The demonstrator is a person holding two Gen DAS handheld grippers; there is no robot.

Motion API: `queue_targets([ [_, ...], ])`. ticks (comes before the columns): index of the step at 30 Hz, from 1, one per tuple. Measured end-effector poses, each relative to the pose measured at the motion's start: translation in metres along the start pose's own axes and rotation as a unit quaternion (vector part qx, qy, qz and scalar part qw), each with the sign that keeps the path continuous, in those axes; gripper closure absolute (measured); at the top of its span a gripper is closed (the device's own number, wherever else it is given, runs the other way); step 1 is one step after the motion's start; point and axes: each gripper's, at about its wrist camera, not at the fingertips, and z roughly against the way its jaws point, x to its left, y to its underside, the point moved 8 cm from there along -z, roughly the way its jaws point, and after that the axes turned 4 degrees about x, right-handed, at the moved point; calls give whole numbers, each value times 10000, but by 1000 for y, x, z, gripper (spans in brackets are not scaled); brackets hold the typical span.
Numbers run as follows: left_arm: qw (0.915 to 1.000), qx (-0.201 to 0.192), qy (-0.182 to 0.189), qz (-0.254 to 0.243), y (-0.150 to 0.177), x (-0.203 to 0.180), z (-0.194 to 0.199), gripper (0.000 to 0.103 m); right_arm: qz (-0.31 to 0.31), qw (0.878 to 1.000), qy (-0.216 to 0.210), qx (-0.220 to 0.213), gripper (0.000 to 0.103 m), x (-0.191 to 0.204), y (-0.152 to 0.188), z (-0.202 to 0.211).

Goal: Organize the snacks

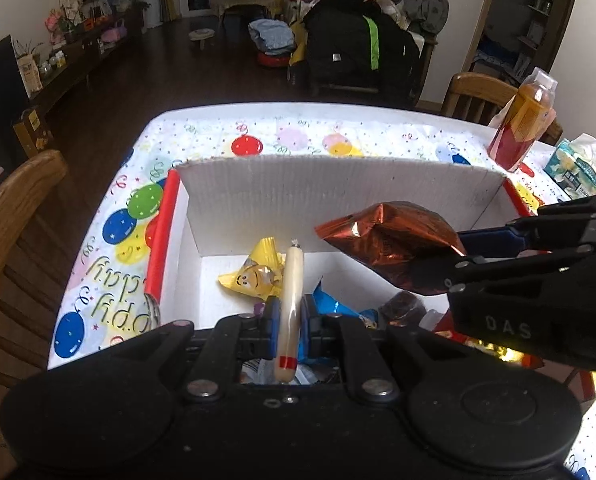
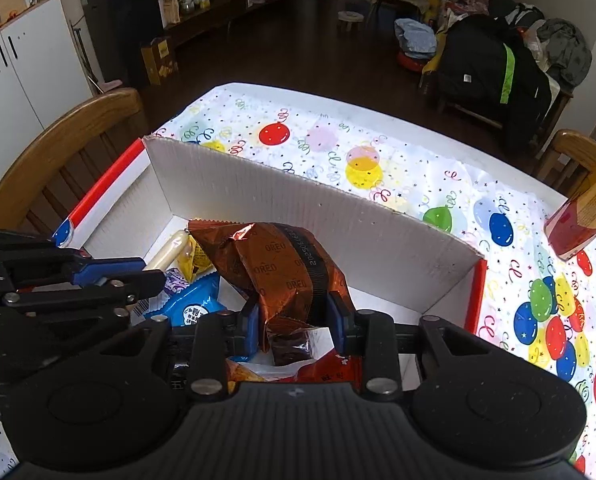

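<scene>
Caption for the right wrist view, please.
Right gripper holds a copper Oreo packet over the white snack box; left gripper holds a sausage stick.

We see a surface [image 2: 377, 100] under a balloon-print birthday cloth [image 2: 437, 184]. On it stand an open white cardboard box [image 2: 282, 204] with red trim, an orange bottle [image 1: 523, 120] at the far right, and a tissue pack [image 1: 577, 168] just beside that bottle.
</scene>
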Motion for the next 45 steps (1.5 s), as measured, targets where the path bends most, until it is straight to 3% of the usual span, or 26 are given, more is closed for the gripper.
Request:
queue_targets([
  [9,9996,263,113,85,5,-1,-13,94,-184,9998,-81,28,68,-5,1,-1],
  [18,9995,244,134,124,6,-1,-9,77,-360,9989,-247,-181,65,-10,-1,18],
  [22,9998,81,142,118,6,-3,3,53,-406,9980,-331,-349,55,-11,0,35],
  [35,9989,-402,255,39,10,-12,51,34,-576,9932,-625,-799,45,-18,22,90],
  [38,9982,-543,263,1,12,-15,64,29,-608,9915,-665,-941,36,-19,30,104],
  [45,9955,-896,292,-109,17,-20,99,20,-666,9861,-793,-1303,27,-22,48,132],
])
